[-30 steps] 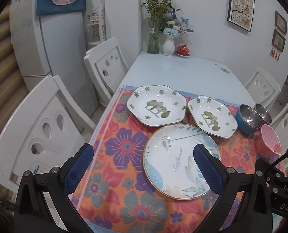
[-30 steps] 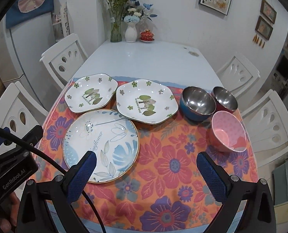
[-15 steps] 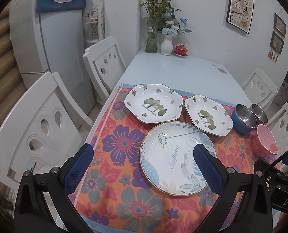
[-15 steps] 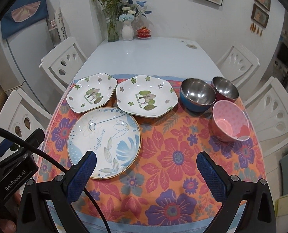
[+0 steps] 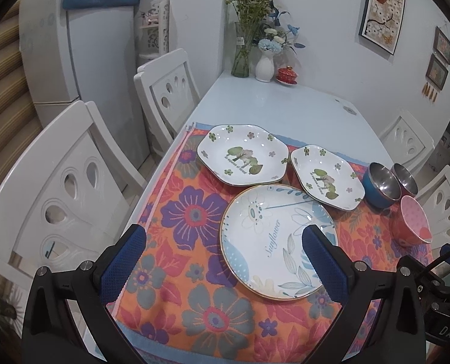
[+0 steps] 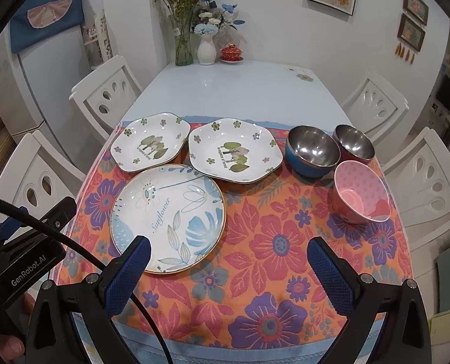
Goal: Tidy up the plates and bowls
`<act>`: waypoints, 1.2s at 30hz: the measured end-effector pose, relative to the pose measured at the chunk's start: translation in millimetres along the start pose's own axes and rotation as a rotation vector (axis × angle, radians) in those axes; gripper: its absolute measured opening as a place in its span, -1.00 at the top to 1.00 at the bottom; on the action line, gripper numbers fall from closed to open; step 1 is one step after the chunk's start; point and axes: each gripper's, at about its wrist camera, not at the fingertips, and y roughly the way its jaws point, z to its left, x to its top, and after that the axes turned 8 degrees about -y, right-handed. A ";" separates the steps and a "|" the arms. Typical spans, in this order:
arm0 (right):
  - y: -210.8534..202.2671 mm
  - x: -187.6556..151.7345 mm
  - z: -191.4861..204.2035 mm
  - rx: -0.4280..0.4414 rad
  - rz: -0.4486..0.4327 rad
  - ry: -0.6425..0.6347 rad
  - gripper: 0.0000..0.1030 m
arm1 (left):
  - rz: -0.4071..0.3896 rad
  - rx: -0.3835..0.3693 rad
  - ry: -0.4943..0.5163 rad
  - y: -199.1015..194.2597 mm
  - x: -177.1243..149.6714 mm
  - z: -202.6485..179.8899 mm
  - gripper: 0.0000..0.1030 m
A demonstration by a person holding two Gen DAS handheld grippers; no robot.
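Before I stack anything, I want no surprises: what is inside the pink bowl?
The pink bowl tips toward the camera; its visible interior holds nothing. Its near inner wall is hidden behind the rim.

A flowered cloth point(image 6: 273, 242) covers the near end of a pale blue table point(image 6: 225, 91). At the far end stand a glass vase point(image 6: 184, 48) of dried flowers, a white vase point(image 6: 206, 50) and a red lidded cup point(image 6: 231, 52). White chairs point(image 6: 109, 91) flank the table; a fridge point(image 5: 52, 57) stands left.

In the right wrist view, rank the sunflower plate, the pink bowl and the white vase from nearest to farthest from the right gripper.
1. Sunflower plate, front left, just beyond the right gripper.
2. Pink bowl, to the right, farther back.
3. White vase, at the table's far end.
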 end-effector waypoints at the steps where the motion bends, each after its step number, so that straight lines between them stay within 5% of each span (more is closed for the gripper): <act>1: 0.3 -0.3 -0.5 0.001 0.002 0.002 -0.99 | 0.001 -0.001 0.001 0.1 -0.1 -0.4 -0.99; 36: 12.1 -3.9 6.9 0.025 0.053 -0.011 -0.99 | 0.034 -0.002 -0.003 7.1 -3.4 -1.0 -0.99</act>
